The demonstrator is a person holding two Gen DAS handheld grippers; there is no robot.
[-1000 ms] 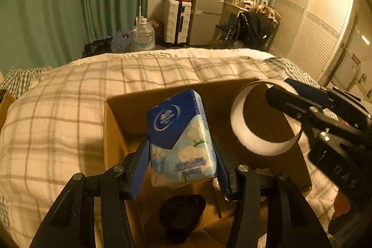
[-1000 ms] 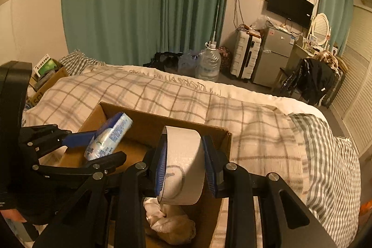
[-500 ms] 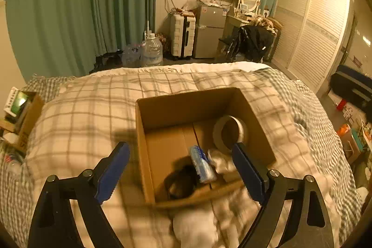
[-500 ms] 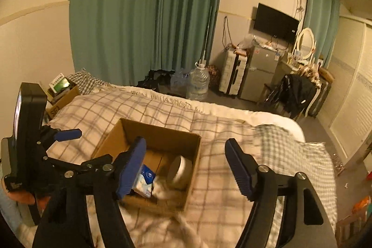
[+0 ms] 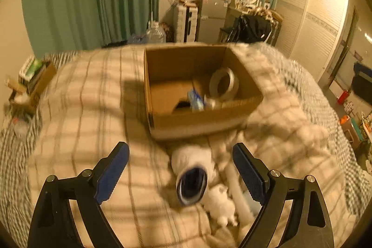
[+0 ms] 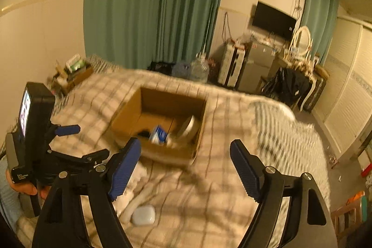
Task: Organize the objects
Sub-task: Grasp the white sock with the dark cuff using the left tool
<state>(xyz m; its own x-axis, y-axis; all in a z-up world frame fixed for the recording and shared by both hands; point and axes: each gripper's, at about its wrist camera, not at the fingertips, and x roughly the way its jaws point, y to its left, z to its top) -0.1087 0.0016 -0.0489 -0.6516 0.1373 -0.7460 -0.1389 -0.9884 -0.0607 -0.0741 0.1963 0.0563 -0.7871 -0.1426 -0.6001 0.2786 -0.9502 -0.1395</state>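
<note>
Here, my left gripper (image 5: pixel 181 172) and my right gripper (image 6: pixel 185 170) both hang spread wide and empty above the plaid bedspread (image 5: pixel 81 108). The cardboard box (image 5: pixel 200 119) sits on it, holding the white tape roll (image 5: pixel 223 83) leaning at its right wall, the blue tissue pack (image 5: pixel 196 99) beside it, and something dark (image 5: pixel 182 105), blurred. A white-and-navy sock (image 5: pixel 191 176) lies outside, near the box.
</note>
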